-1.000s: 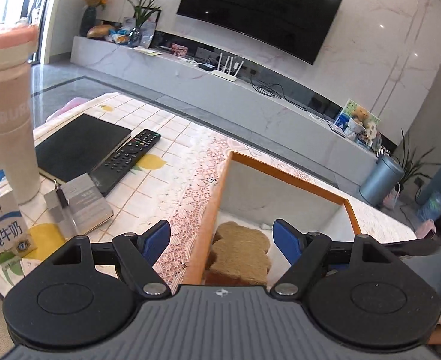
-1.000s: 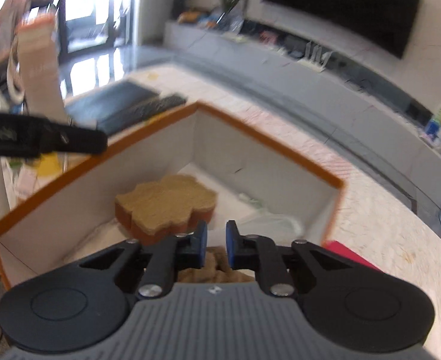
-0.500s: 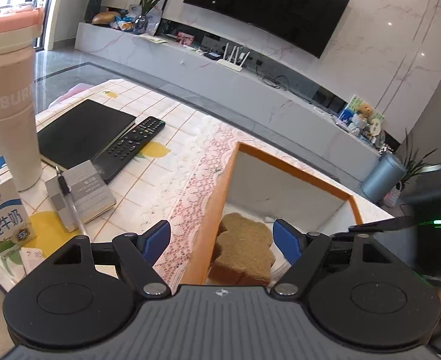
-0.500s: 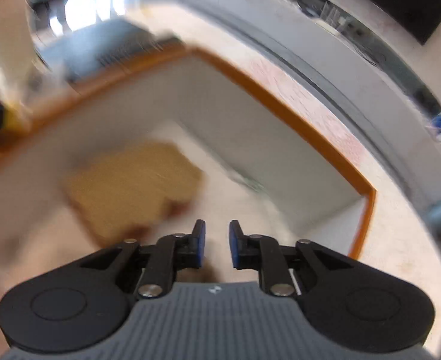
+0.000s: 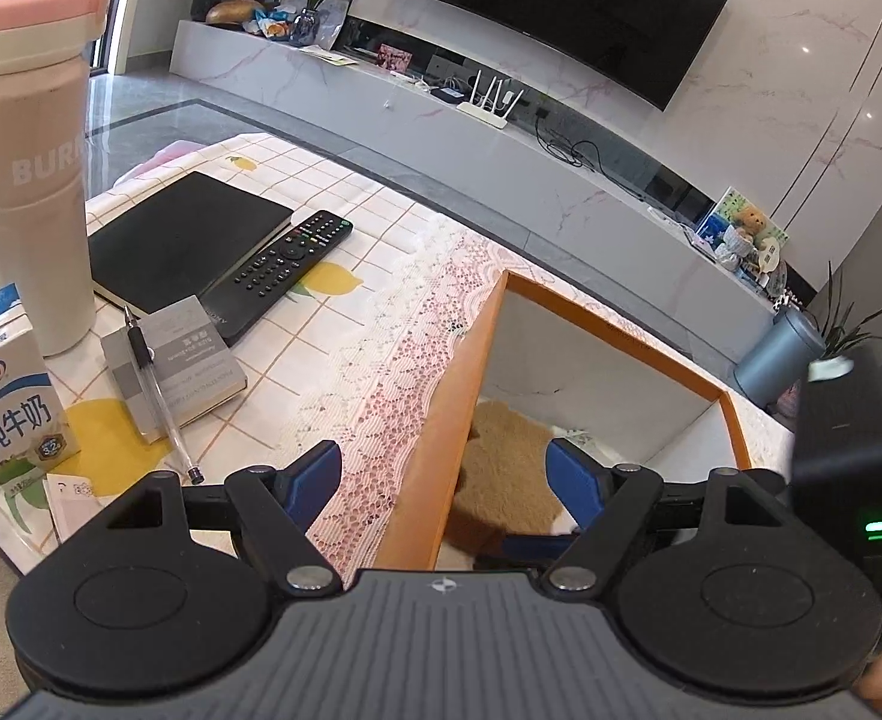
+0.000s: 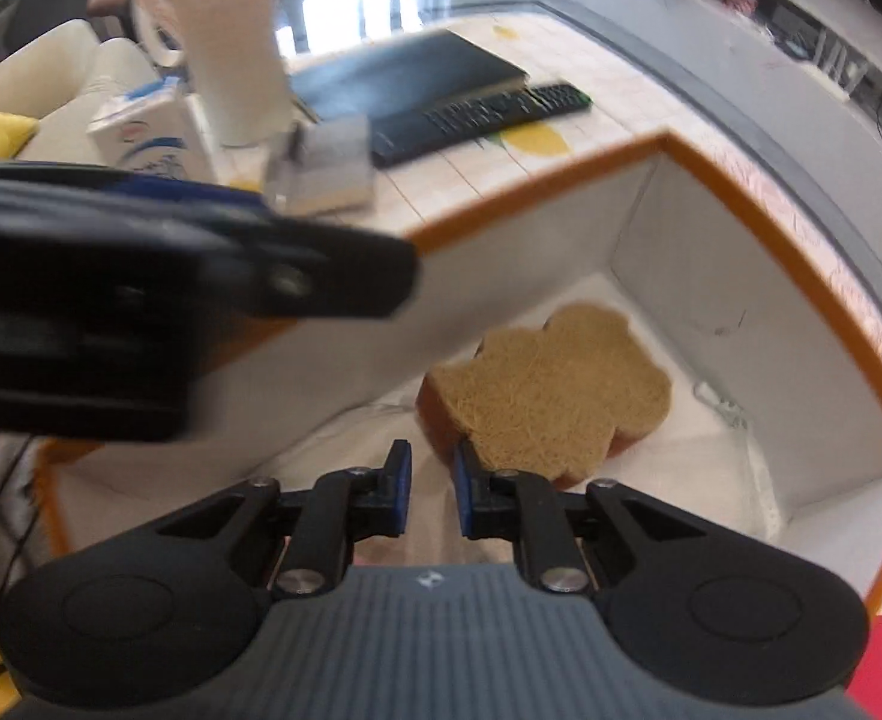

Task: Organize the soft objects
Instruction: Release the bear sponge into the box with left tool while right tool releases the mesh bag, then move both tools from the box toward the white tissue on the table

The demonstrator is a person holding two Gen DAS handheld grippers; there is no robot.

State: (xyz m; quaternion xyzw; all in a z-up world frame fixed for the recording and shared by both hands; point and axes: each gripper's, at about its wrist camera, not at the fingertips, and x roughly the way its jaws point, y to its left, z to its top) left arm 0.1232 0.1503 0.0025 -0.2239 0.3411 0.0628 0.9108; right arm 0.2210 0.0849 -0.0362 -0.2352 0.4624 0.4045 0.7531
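- Orange-rimmed box [image 5: 615, 333] on the desk [image 5: 381, 300] holds one tan bread-shaped sponge [image 6: 552, 393], lying flat on its white floor; judging by that, one soft thing is stowed, and no others show.
- Left hand-held gripper [image 5: 444, 477] hovers over the box's near wall, jaws wide apart and empty, hardly shifted from a second ago.
- Right hand-held gripper [image 6: 431, 489] has dropped lower into the box since then; its jaws, just closing, stand narrowly apart with nothing between, tips beside the sponge's near edge.

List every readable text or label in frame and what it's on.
"BURR", cut off by the frame edge: pink bottle
"伊利", "纯牛奶", "3.2": milk carton
Grey booklet: print upside down, too small to read
Remote: button markings and brand unreadable
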